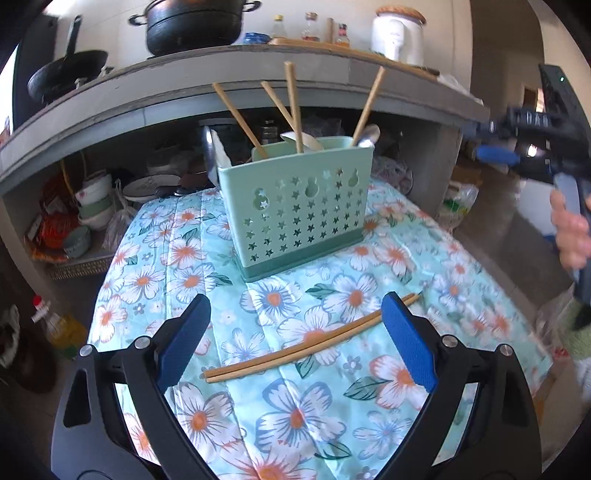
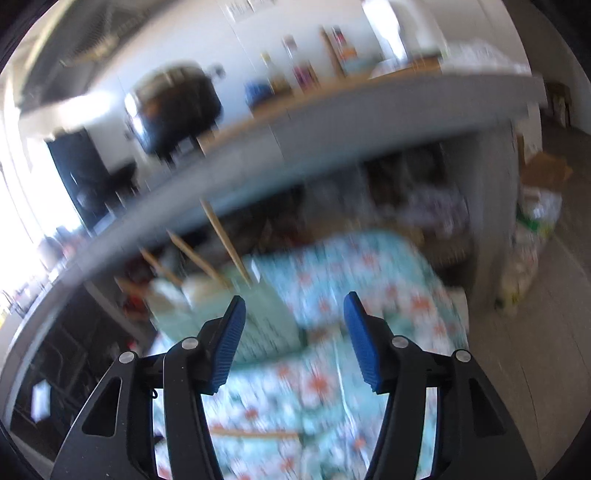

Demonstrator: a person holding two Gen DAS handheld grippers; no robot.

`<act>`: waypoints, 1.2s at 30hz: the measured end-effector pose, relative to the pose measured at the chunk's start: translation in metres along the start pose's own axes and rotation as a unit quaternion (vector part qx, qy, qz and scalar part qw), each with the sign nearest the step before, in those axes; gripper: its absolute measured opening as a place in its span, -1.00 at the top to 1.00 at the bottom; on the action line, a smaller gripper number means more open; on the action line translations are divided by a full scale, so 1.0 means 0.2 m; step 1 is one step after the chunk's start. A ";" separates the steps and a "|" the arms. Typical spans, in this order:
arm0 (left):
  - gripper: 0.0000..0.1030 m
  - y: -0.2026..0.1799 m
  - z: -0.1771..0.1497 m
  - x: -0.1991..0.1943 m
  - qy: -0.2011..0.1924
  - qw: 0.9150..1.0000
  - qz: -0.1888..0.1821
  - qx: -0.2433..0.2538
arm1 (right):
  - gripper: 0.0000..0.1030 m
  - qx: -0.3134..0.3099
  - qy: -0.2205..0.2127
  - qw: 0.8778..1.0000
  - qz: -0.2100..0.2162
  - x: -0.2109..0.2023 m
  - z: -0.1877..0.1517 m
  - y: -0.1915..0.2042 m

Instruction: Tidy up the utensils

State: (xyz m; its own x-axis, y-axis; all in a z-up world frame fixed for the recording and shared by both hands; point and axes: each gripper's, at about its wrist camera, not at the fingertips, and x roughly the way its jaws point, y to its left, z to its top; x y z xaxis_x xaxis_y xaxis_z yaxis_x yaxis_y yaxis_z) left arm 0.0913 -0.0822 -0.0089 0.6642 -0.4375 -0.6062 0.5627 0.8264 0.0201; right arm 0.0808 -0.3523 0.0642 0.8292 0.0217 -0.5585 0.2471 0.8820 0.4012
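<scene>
**Left wrist view: spread jaws straddle the chopstick pair**

Left wrist view shows the left gripper (image 1: 295, 332) with its jaws spread wide and empty, low over the bench. A pair of chopsticks (image 1: 310, 341) lies flat on the floral cloth (image 1: 177, 258), directly between the two pads. Its long axis runs from lower left to upper right, crossing the line of the jaws at a slant; the far tip passes just behind the right pad. No pad touches the pair.

Beyond the chopsticks stands the green utensil holder (image 1: 295, 218), upright, already carrying several chopsticks and spoons.

At the right edge, the right gripper (image 1: 498, 155) is held by a hand (image 1: 572, 232) and hangs well above the cloth. Right wrist view is heavily blurred; its jaws stand partly open with nothing between them.

Judgement: the left gripper is the nearer one, and a wrist roll squaring the pads to the pair would improve the pinch.

Behind the bench runs a grey shelf (image 1: 221, 74) bearing a black pot (image 1: 192, 26), bottles and a white jar.
</scene>
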 end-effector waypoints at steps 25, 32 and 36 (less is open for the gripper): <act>0.66 -0.53 -0.25 0.45 0.080 0.937 0.073 0.333 | -0.06 0.109 0.177 0.978 -0.009 0.27 -0.57 -0.28; 0.76 -0.56 -0.27 0.39 0.074 0.926 0.081 0.360 | -0.06 0.112 0.173 0.978 -0.008 0.25 -0.58 -0.30; 0.75 -0.57 -0.27 0.31 0.093 0.929 0.061 0.352 | -0.06 0.113 0.171 0.979 -0.007 0.25 -0.57 -0.31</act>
State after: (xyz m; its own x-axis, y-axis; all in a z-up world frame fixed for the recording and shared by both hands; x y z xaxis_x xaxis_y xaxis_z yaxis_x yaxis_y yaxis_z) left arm 0.0410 -0.1844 -0.0912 0.6841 -0.2333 -0.6911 0.7153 0.3998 0.5731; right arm 0.0489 -0.3516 -0.0717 0.6181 0.2009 -0.7600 0.3944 0.7571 0.5209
